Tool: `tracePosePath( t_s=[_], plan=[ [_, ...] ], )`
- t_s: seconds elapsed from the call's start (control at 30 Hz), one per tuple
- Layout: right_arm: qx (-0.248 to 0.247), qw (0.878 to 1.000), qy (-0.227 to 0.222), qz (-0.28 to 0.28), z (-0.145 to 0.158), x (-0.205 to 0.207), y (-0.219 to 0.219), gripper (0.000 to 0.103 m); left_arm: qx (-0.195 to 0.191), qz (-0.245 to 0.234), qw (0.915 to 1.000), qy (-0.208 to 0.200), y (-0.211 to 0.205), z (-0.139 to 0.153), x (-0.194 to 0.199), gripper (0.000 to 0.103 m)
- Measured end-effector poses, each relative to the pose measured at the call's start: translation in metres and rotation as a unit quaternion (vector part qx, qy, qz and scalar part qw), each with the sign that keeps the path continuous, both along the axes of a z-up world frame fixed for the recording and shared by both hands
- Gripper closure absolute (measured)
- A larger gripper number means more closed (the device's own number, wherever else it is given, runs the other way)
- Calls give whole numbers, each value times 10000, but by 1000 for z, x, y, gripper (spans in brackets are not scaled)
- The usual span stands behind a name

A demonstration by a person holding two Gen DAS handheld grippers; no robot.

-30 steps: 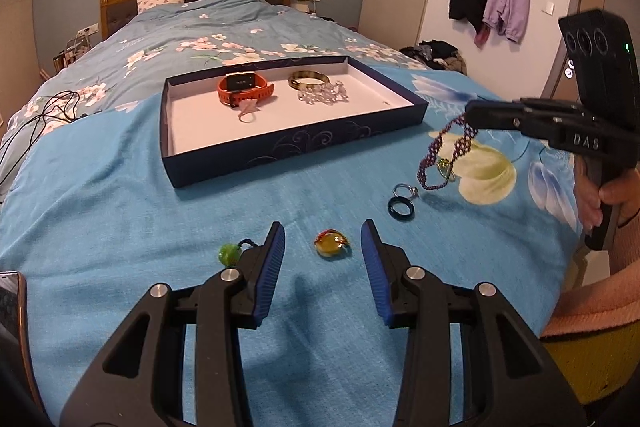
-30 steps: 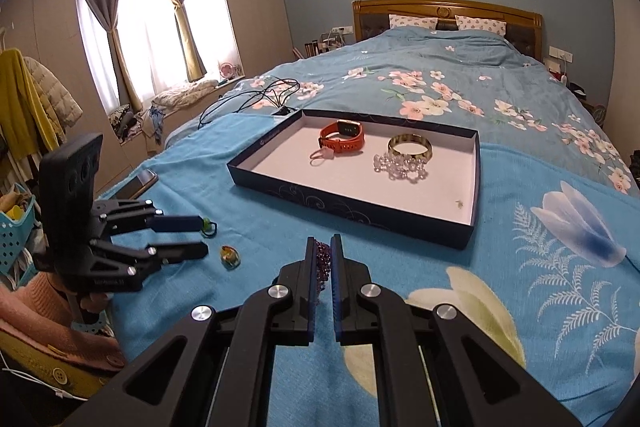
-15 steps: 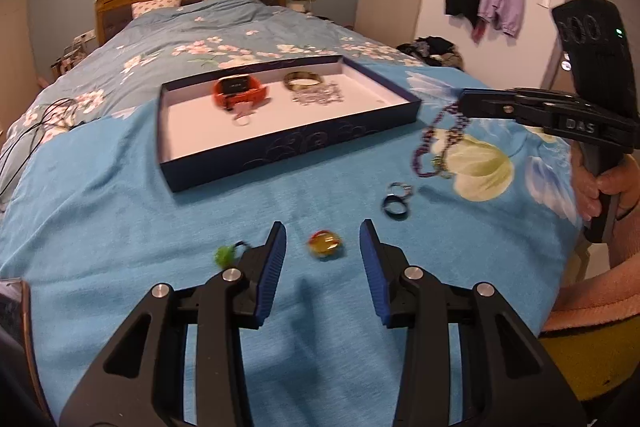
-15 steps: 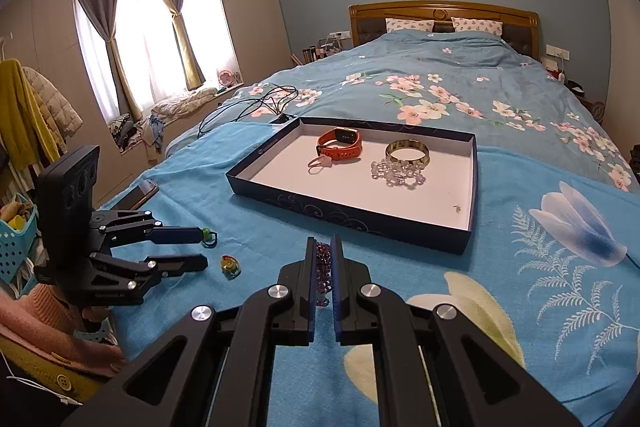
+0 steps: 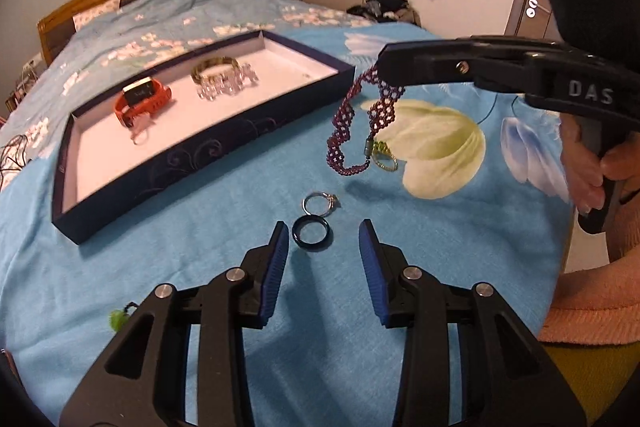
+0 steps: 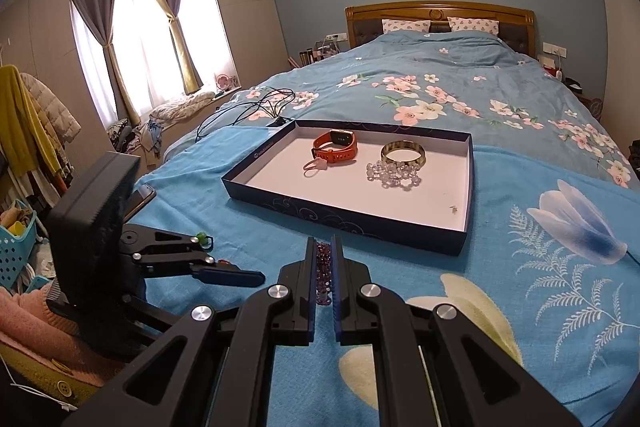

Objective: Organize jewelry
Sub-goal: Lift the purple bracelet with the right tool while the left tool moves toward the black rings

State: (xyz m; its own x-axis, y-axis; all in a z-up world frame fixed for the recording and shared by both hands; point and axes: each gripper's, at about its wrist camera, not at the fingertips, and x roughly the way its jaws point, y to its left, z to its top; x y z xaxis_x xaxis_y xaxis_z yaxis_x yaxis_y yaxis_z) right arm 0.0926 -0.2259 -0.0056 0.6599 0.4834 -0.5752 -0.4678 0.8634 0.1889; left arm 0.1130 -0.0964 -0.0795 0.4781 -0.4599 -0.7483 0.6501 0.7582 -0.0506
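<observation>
My right gripper (image 6: 323, 247) is shut on a purple beaded bracelet (image 5: 350, 123), which hangs from it above the blue bedspread, just right of the dark tray (image 5: 168, 167). The tray holds an orange watch (image 5: 142, 99), a gold bangle (image 5: 212, 69) and a clear bead bracelet (image 5: 226, 87). My left gripper (image 5: 323, 231) is open, low over the bed, with a black ring (image 5: 312, 233) between its fingertips and a silver ring (image 5: 320, 203) just beyond. A small gold ring (image 5: 385, 157) lies under the hanging bracelet.
A green bead item (image 5: 118, 319) lies on the bedspread left of my left gripper. Cables (image 6: 260, 107) lie on the bed beyond the tray. A phone (image 6: 140, 197) lies at the bed's left edge. The tray (image 6: 348, 223) sits mid-bed.
My left gripper has moved right, from the yellow-red ring to the black ring. My right gripper still holds the purple bracelet and has shifted toward the tray.
</observation>
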Motion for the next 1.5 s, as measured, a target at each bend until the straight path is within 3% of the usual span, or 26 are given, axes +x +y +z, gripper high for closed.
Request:
tracePosePath(
  t_s=[0.13, 0.3, 0.4, 0.47, 0.7, 0.73, 0.8, 0.9, 1.13, 1.5],
  plan=[
    [31, 10000, 49, 31, -3, 3, 1, 98, 19, 95, 9997, 243, 1, -7, 9, 71],
    [43, 10000, 49, 46, -5, 4, 2, 98, 84, 214, 9995, 221, 4, -8, 13, 82],
    [51, 10000, 43, 36, -5, 4, 2, 98, 60, 237, 9995, 202, 6, -7, 13, 84],
    [59, 10000, 26, 28, -4, 5, 2, 98, -19, 228, 9995, 201, 8, -5, 12, 103],
    [77, 10000, -15, 24, -2, 9, 3, 98, -259, 276, 9990, 251, 16, -1, 15, 101],
    [83, 10000, -12, 18, -2, 10, 3, 98, -313, 281, 9988, 237, 17, 0, 15, 97],
    [94, 10000, -12, 10, -3, 9, 1, 98, -297, 247, 9991, 193, 15, 3, 16, 72],
    [123, 9999, -7, -1, -3, 10, 0, 98, -165, 137, 9997, 93, 5, 5, 20, 73],
    [172, 9998, 14, -55, -4, 9, -4, 98, 17, 139, 9995, 298, -14, -2, 42, 74],
    [233, 9997, 72, -47, -9, 13, -6, 102, -46, 95, 9996, 280, -16, -7, 44, 81]
  ],
)
